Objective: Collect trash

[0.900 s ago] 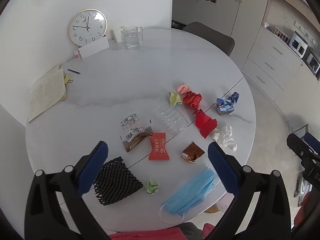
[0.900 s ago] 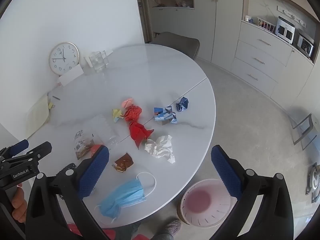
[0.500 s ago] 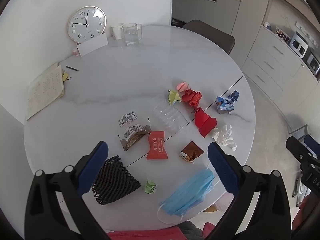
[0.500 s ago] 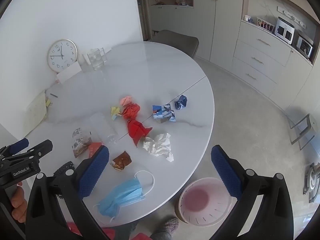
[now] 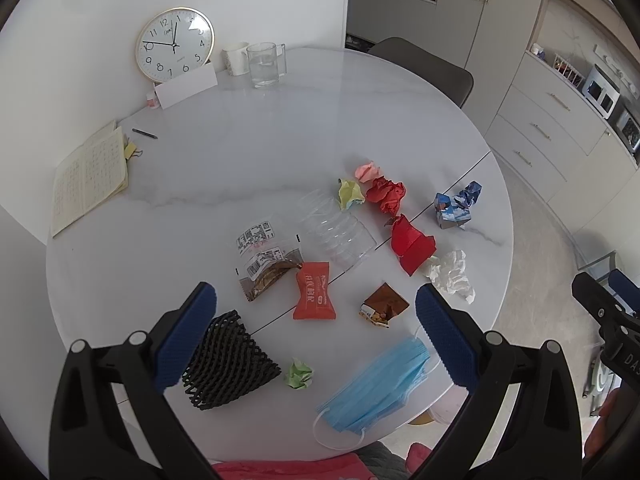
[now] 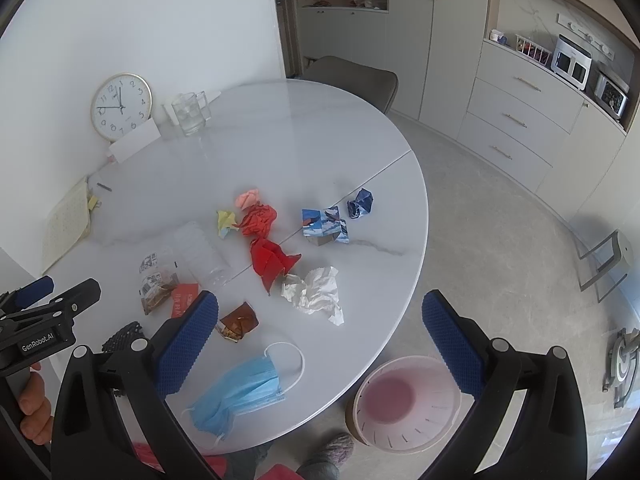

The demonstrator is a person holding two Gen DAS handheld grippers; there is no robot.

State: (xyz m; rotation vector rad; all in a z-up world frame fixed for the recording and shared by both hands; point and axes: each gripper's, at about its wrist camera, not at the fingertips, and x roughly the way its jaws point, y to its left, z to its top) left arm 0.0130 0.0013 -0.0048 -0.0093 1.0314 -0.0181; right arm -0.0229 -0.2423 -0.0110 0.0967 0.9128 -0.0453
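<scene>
While both tools hang wide open and empty above the bench [image 5: 280, 128], collecting is not yet begun; next, the right tool [image 6: 320, 344] should lower onto the blue mask [image 6: 240, 392], near the pink bin [image 6: 406, 404] on the floor.

The left tool [image 6: 48, 300] hides part of the black mesh [image 6: 122, 334] (right wrist view).

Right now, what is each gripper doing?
Left gripper: open, holding nothing, above the table.
Right gripper: open, holding nothing.
</scene>
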